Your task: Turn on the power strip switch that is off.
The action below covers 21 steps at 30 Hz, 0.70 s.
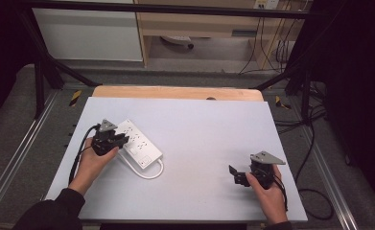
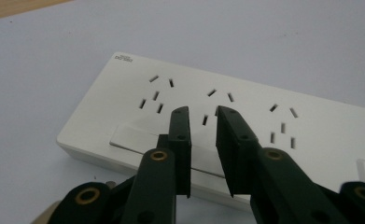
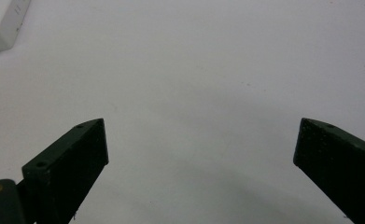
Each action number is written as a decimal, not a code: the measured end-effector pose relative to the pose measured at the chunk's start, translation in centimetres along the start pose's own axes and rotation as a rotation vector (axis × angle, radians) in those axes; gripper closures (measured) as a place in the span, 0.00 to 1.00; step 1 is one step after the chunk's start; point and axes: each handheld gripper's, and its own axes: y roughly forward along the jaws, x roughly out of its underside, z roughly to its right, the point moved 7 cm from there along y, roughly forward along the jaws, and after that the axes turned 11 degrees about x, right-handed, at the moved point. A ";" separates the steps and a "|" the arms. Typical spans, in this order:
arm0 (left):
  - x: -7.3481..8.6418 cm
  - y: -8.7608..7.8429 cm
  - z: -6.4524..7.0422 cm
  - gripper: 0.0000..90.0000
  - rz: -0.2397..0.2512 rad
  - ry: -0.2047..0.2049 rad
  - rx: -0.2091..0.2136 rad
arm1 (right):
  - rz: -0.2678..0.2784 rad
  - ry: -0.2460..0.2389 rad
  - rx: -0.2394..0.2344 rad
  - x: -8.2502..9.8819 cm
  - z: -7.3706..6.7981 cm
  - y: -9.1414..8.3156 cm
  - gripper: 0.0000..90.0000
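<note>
A white power strip (image 1: pixel 137 142) lies flat on the pale grey counter (image 1: pixel 199 143), on its left half, set at a slant so that one end points toward the far left and the other toward the near middle. Its top face carries several groups of dark socket slots (image 2: pixel 222 100), with small grey lettering (image 2: pixel 123 58) printed at one corner. A flat, shiny strip (image 2: pixel 133 137) lies along the top near one long edge. A white cord (image 1: pixel 149 172) leaves the nearer end and curves in a loop on the counter just beside the strip. One corner of the power strip also appears in the right gripper view (image 3: pixel 3 23).
</note>
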 end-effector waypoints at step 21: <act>0.4 -0.1 0.8 1.00 -0.002 0.017 0.041 | -0.001 -0.005 0.003 0.0 0.0 0.0 0.04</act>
